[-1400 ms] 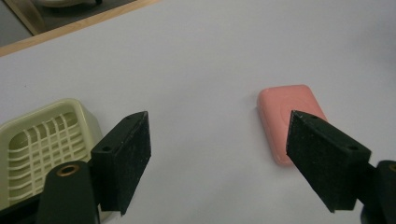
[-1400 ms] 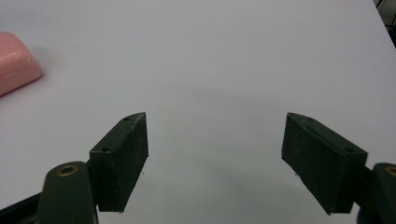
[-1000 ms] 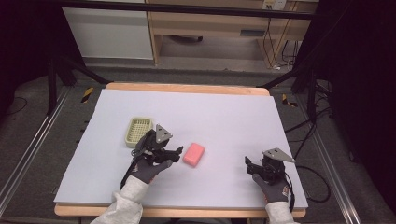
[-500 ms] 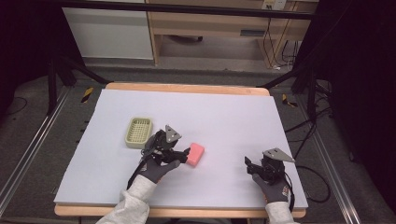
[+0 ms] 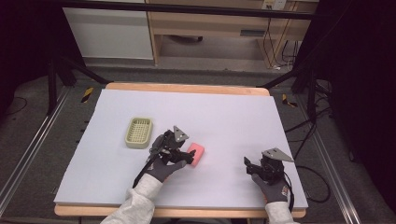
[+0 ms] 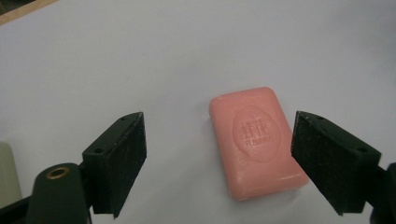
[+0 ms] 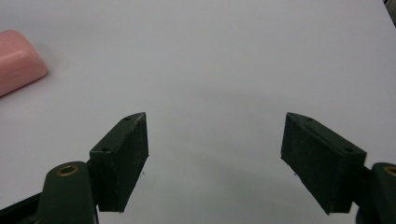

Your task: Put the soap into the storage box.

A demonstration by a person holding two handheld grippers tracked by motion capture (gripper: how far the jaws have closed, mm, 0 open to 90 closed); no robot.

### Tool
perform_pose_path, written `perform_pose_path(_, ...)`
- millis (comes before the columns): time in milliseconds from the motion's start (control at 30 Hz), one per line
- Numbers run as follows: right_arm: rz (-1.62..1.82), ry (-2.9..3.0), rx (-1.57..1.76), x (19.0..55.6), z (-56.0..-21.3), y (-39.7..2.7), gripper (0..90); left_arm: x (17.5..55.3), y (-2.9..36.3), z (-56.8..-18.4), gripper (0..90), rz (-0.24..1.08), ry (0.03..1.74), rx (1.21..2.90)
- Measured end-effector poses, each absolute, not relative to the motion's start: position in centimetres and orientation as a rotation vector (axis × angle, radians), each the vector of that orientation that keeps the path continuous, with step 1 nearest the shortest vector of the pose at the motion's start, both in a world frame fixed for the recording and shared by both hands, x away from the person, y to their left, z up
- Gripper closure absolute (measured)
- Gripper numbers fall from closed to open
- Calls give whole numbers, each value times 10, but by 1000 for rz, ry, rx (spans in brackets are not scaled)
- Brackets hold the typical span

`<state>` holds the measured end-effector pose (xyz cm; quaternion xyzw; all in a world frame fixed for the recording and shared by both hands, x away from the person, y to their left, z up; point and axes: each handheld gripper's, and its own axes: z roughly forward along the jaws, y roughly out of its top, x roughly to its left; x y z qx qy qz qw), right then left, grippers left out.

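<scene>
A pink bar of soap lies flat on the white table, embossed side up. My left gripper sits just left of it, low over the table. In the left gripper view its jaws stand wide apart and have just been opening; the soap lies between them, nearer the right jaw, and neither pad touches it. My right gripper rests near the front right of the table, open, with bare table between its jaws. The soap's end shows at the far left of the right gripper view.
A pale green soap dish with a gridded floor stands on the table left of my left gripper. The table's wooden front edge runs under the person's forearms. Shelving and cables lie beyond the table.
My left gripper has moved rightward up to the soap, which has not shifted. The right gripper has stayed put.
</scene>
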<state>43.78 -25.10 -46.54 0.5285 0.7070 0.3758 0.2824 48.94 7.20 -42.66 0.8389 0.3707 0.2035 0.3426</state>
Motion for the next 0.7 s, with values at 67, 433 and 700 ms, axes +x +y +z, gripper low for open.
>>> perform_pose_path(67, 1005, 1893, 1416, 438, -465, -251, 234, 490, 70, -428, 178, 524, 963, 2181)
perform_pose_path(433, 1004, 1899, 1414, 438, -466, -251, 236, 495, 53, -438, 177, 498, 969, 2218)
perform_pose_path(700, 1005, 1901, 1414, 438, -466, -250, 237, 500, 47, -445, 172, 476, 983, 2238)
